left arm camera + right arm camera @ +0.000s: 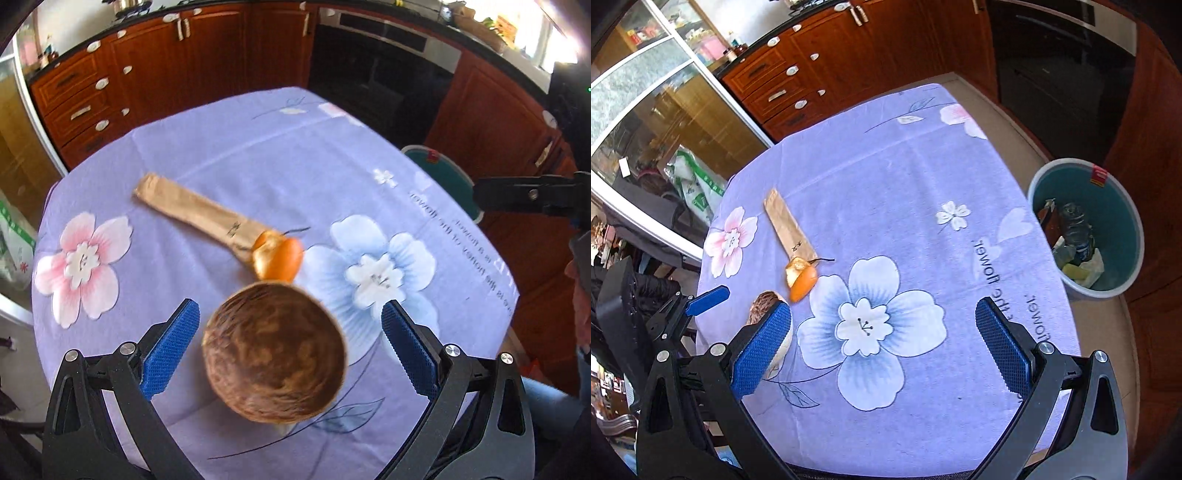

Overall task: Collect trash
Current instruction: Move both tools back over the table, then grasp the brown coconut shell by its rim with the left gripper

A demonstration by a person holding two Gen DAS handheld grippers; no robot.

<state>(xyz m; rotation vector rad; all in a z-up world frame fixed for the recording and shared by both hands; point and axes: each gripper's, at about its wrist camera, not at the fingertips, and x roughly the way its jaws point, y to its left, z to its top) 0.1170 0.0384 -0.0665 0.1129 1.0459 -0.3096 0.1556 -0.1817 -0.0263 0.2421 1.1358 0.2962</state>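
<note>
A brown coconut shell half sits open side up on the purple flowered tablecloth, near the table's front edge; nothing shows inside it. It lies between the spread blue pads of the left gripper, which touch neither side of it. Just beyond the shell lies a curl of orange peel, close to the shell's far rim, and the peel rests on the near end of a flat brown paper sleeve that runs away toward the table's far left.

The right gripper hovers with its fingers wide apart over the large blue flower print, holding nothing; in its view the shell is half hidden behind its left pad.

On the floor past the table's right edge stands a round teal trash bin with a pale rim. It holds a crumpled dark plastic bottle, white paper or wrapping, a yellow-green scrap and a brown piece against its left wall. A red label sticks to its inner far wall
</note>
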